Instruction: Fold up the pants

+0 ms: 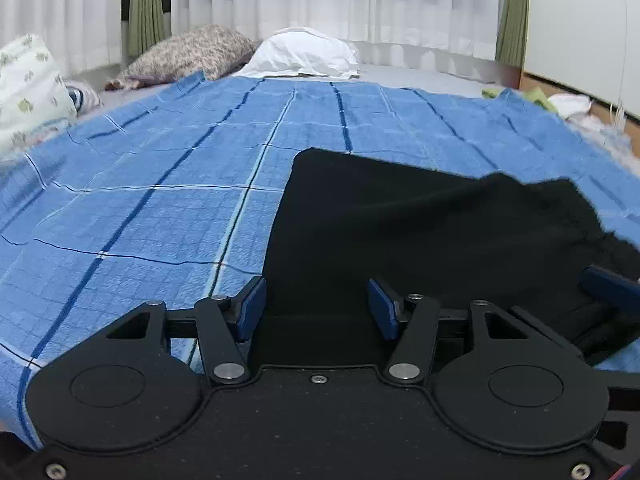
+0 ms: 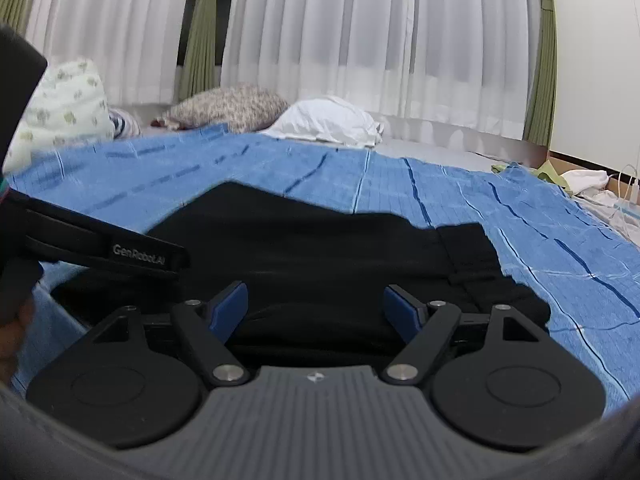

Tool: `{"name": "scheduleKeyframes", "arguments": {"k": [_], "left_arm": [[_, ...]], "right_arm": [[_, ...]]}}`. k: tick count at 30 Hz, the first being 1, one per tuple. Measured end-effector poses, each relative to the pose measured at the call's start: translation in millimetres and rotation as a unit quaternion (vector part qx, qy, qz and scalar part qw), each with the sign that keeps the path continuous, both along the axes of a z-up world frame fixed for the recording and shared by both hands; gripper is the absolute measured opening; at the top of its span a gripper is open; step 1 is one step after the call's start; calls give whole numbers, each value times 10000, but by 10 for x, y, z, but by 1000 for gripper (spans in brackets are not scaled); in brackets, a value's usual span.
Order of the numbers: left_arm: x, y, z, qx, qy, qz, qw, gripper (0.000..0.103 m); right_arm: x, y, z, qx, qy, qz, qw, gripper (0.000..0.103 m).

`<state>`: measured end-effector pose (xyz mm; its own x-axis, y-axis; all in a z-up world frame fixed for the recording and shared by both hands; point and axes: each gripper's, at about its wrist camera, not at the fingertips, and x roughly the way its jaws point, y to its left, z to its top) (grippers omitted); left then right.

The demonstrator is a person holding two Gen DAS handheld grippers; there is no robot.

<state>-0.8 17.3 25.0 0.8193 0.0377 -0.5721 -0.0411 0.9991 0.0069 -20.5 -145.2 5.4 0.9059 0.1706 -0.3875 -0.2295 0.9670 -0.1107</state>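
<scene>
White pleated curtains point(image 1: 320, 0) behind, olive drapes point(image 1: 146, 8) between them, pillows lined up at the far end. Down the left wrist view first: blue quilted blanket point(image 1: 140, 208), waffle-textured, ruled with dark and pale stripes, spread wide and mostly flat. Black pants point(image 1: 420, 232) ahead and right of the left gripper point(image 1: 316, 308), matte, soft, straight left edge, top edge crumpled toward the right. Jaws apart, blue pads clear of the cloth, nothing pinched. Plenty of bare blanket off to the left. Floral pillow point(image 1: 188, 56) and white pillow point(image 1: 304, 54) far ahead, patterned cushion point(image 1: 28, 80) far left, part of the right gripper's blue pad poking in at the right edge.

Over to the right wrist view: right gripper point(image 2: 316, 312) with jaws spread wide, hovering over the pants point(image 2: 320, 248), nothing clamped. Fabric bunched into an uneven dark mound, seam strip running down on the right. Left gripper's black body point(image 2: 108, 248) cutting across close on the left, hand point(image 2: 16, 320) at the frame edge. Open blanket point(image 2: 540, 220) to the right; white cloth and cables point(image 2: 592, 184) beyond its far right edge.
</scene>
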Motion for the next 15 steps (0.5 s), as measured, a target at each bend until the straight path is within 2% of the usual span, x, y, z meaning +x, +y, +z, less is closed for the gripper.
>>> {"name": "scheduleKeyframes", "arguments": {"k": [8, 10, 12, 14, 15], "left_arm": [[-6, 44, -79, -60, -110, -51, 9999, 61], [-12, 63, -88, -77, -144, -74, 9998, 61], [-1, 71, -87, -74, -167, -88, 9998, 61], [-2, 73, -86, -67, -177, -101, 9998, 61], [-2, 73, -83, -61, -171, -110, 9998, 61]], "right_arm": [[-56, -295, -76, -150, -147, -655, 9976, 84], [-127, -321, -95, -524, -480, -1016, 9923, 80], [-157, -333, -172, -1131, -769, -1490, 9793, 80], [-129, -443, -214, -1060, -589, -1592, 9798, 81], [-122, -538, -221, -776, -478, -1580, 9832, 82]]}}
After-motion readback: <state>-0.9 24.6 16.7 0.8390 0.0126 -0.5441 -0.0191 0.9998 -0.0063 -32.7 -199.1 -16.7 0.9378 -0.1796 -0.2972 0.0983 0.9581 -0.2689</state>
